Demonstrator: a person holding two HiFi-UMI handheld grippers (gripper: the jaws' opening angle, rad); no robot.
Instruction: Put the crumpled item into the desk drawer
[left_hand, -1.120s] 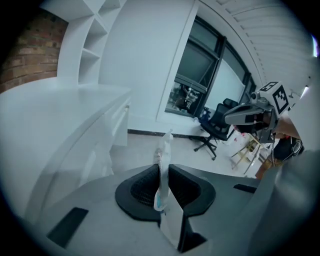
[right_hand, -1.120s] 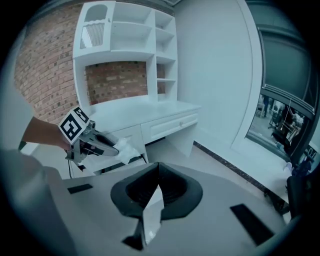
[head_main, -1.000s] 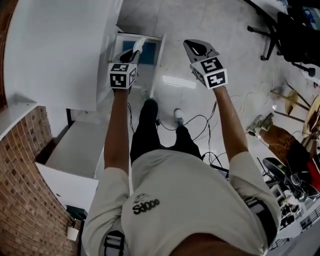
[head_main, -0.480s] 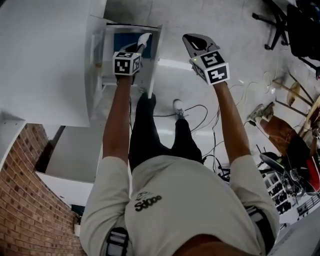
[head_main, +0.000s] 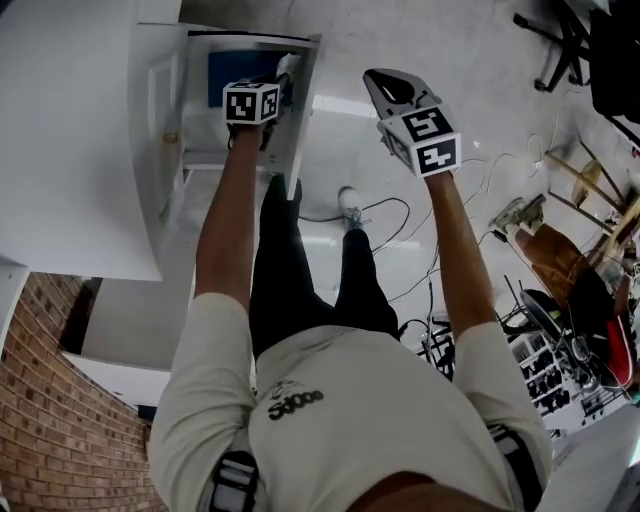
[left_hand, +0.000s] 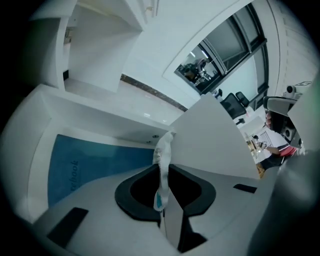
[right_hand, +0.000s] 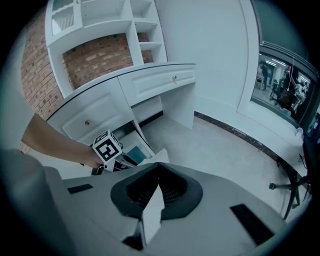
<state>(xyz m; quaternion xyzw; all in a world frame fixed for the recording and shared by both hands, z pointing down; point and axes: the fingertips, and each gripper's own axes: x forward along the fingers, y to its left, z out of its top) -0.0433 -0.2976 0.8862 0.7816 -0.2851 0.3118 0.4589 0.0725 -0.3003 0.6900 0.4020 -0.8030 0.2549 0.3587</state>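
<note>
A crumpled white wrapper sticks up from between the jaws of my left gripper, which is shut on it. In the head view that left gripper hangs over the open desk drawer with the wrapper at its tip. A blue notebook lies flat inside the drawer. My right gripper is held out over the floor to the right of the drawer, jaws together and empty. The right gripper view shows its shut jaws and the left gripper's marker cube.
The white desk has further closed drawers and shelves against a brick wall. Cables trail on the floor near the person's feet. Chairs and clutter stand at the right.
My left gripper has carried the wrapper forward from beside the drawer front to over the open drawer. The right gripper has stayed about where it was.
</note>
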